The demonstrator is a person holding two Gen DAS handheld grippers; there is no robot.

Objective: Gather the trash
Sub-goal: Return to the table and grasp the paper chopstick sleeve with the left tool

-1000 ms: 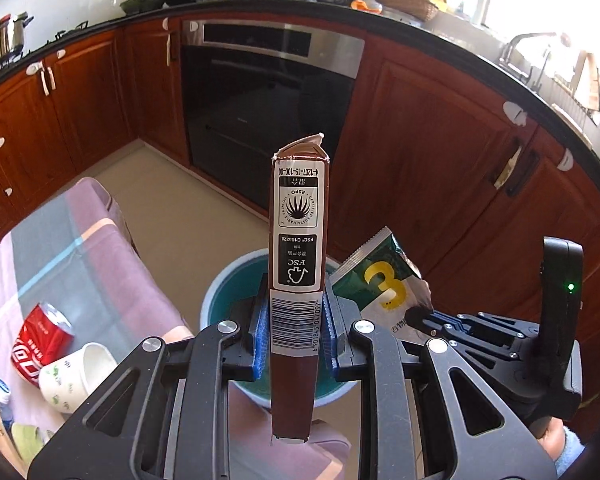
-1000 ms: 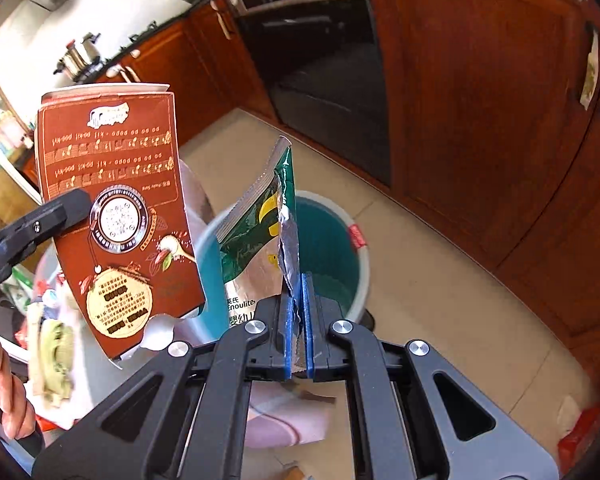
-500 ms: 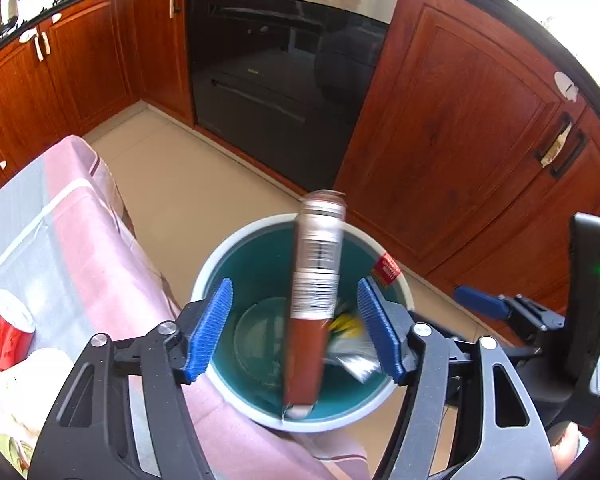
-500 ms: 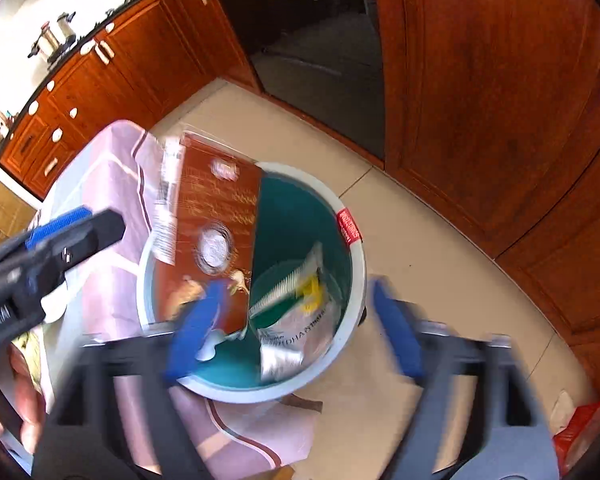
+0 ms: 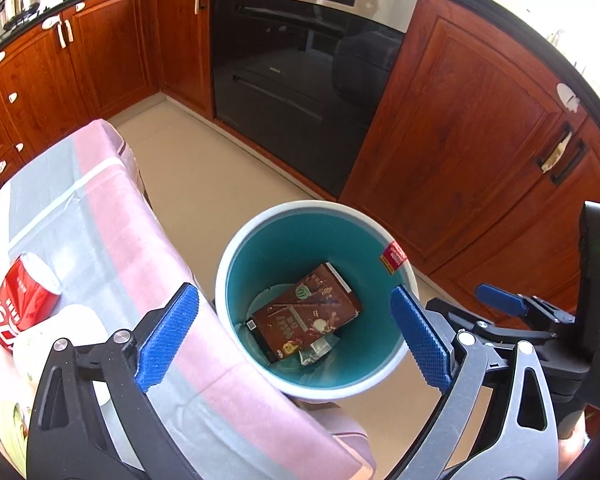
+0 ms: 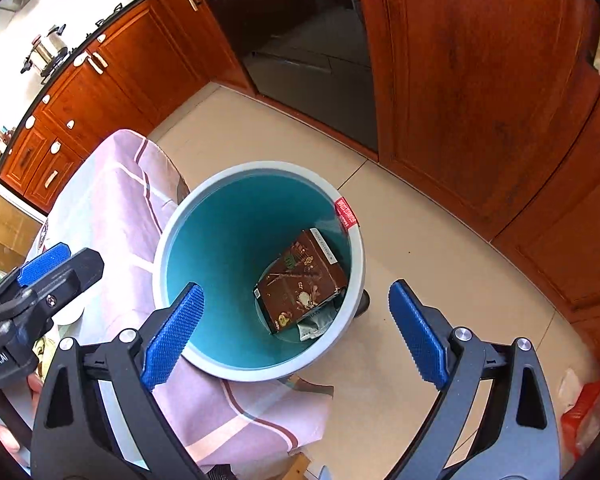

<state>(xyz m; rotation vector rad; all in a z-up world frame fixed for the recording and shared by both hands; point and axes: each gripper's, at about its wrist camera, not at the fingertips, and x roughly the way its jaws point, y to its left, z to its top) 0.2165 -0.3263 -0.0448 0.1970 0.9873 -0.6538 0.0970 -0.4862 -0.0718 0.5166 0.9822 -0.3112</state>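
Trash lies at the bottom of the round bin with the teal inside and pale grey rim (image 5: 236,248) (image 6: 164,240), which stands on the beige tiled floor (image 5: 204,184) right against the edge of the desk under its pink and grey checked cloth (image 5: 112,216) (image 6: 112,200). The flat brown cardboard carton (image 5: 304,316) (image 6: 300,284) rests printed face up, tilted a little against the bin wall, its barcode edge toward the upper right. Under its lower corner pokes out the crumpled green and silver foil snack bag (image 5: 318,350) (image 6: 318,322), mostly covered. A red label (image 5: 394,254) (image 6: 346,212) sticks to the bin's rim.

The left tongs (image 5: 294,344) stand wide with nothing between the blue pads (image 5: 168,340), hanging over the bin's mouth; their jaws have just been opening. The right tongs (image 6: 296,332) are likewise spread wide and empty, their blue pads (image 6: 418,336) framing the bin; they too have just been opening. A second ago the left tongs pinched the carton upright above the bin and the right tongs pinched the snack bag; half a second ago both pieces were falling in.

On the desk at the left lie a red soda can on its side (image 5: 24,296) and a white paper cup (image 5: 64,332). Red-brown wooden cabinets (image 5: 460,128) and a black built-in oven (image 5: 300,80) line the far side.
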